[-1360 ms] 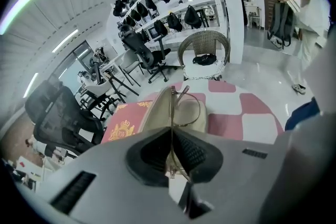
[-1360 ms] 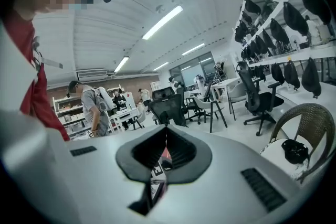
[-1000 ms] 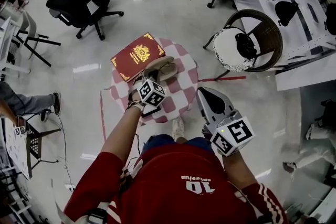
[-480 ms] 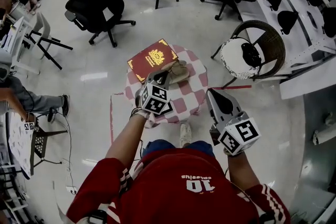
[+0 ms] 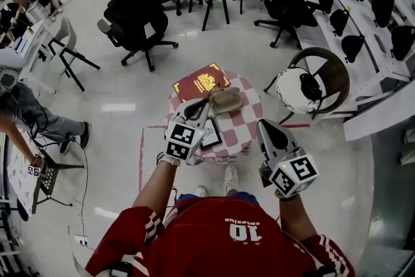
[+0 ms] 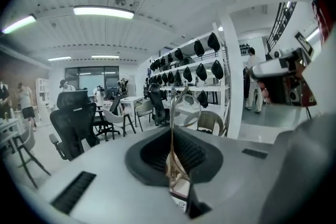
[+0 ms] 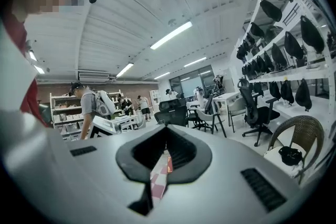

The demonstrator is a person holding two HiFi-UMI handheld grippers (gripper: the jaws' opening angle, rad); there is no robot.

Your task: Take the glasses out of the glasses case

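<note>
On the small round table with its red-and-white checked cloth (image 5: pixel 237 130), the tan glasses case (image 5: pixel 225 99) lies next to a red book (image 5: pixel 201 81). My left gripper (image 5: pixel 202 107) hangs just left of the case. In the left gripper view, that gripper (image 6: pixel 172 136) is shut on thin wire-framed glasses (image 6: pixel 185 107), and one clear lens rises above the jaws. My right gripper (image 5: pixel 266 124) hovers at the table's right edge, apart from the case. Its jaws (image 7: pixel 165 136) are shut with nothing in them, and only the checked cloth shows below.
A wicker chair (image 5: pixel 314 81) with a white cushion stands right of the table. Black office chairs (image 5: pixel 137 23) and stools stand beyond it. Shelves of dark helmets (image 5: pixel 363 3) run along the right. A seated person's legs (image 5: pixel 39 120) are at the left.
My left gripper has drawn back leftwards from the glasses case. The head view has pulled back, so the table looks smaller and farther off. The right gripper keeps its place beside the table.
</note>
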